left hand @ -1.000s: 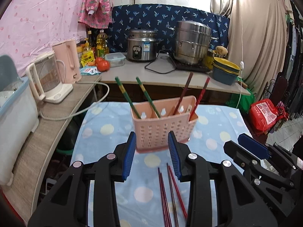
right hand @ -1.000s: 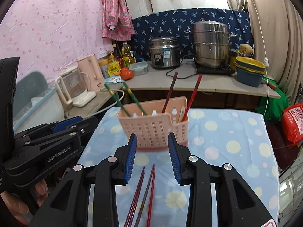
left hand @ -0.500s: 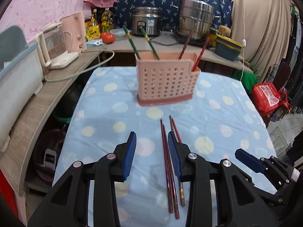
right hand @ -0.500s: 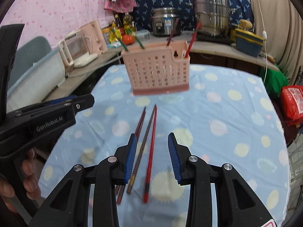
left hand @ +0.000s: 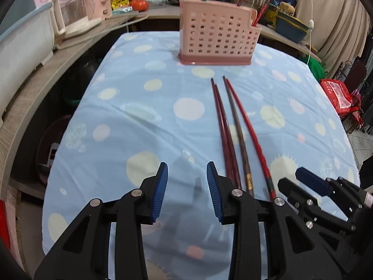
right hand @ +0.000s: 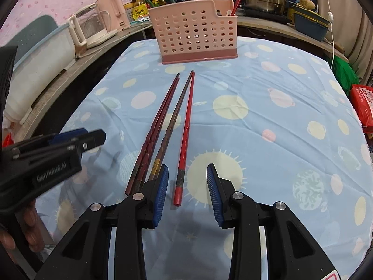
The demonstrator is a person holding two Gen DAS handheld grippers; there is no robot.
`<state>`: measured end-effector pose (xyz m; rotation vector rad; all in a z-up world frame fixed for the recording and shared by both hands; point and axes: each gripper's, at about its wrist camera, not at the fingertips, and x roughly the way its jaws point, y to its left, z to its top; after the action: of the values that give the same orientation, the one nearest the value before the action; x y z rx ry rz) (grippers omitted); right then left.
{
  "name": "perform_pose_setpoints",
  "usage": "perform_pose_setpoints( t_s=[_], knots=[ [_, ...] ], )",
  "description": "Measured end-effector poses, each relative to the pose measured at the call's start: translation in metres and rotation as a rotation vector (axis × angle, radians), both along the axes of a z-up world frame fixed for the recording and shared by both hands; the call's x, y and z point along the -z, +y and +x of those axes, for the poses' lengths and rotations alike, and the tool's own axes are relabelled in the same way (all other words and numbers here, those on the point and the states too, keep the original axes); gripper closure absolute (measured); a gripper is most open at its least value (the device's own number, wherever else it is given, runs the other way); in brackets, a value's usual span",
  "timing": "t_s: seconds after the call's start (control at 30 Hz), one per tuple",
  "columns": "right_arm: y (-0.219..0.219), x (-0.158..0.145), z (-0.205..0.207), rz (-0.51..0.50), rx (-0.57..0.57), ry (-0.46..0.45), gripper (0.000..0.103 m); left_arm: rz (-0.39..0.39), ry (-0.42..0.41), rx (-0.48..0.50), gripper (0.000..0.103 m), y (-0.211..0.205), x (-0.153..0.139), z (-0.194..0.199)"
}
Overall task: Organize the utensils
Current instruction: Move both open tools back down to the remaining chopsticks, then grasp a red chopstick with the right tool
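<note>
Right wrist view: four chopsticks are laid lengthwise on the desk (right hand: 268, 88), which is covered by a pale blue cloth with planet prints. The bright red lacquered chopstick (right hand: 185, 140) lies with its thick end between the jaws of the right gripper (right hand: 186, 186), which are apart and clamped on nothing. Beside it lie a brown chopstick (right hand: 173, 121) and a dark red pair (right hand: 155, 133). The pink perforated plastic utensil holder (right hand: 194, 31) stands beyond their tips, chopsticks already upright in it. The left gripper (left hand: 186, 189) is held over bare cloth, jaws apart, empty. The step in hand is judged an approach for pickup; next, lowering and closing on one stick seems called for.
</note>
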<state>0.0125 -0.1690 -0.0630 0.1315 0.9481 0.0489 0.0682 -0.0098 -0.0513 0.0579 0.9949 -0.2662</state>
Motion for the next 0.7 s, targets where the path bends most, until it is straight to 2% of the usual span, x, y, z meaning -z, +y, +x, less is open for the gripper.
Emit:
perform_pose_setpoints(
  t_s=[0.4, 0.57, 0.7],
  knots=[
    [0.008, 0.017, 0.016, -0.013, -0.023, 0.043, 0.069, 0.007, 0.046, 0.017, 0.069, -0.007, 0.016, -0.007],
    [0.007, 0.022, 0.02, -0.025, -0.023, 0.049, 0.073, 0.012, 0.053, 0.023, 0.067, -0.012, 0.019, -0.005],
    [0.007, 0.023, 0.02, -0.047, -0.026, 0.047, 0.08, 0.012, 0.063, 0.024, 0.066, -0.013, 0.022, -0.004]
  ],
)
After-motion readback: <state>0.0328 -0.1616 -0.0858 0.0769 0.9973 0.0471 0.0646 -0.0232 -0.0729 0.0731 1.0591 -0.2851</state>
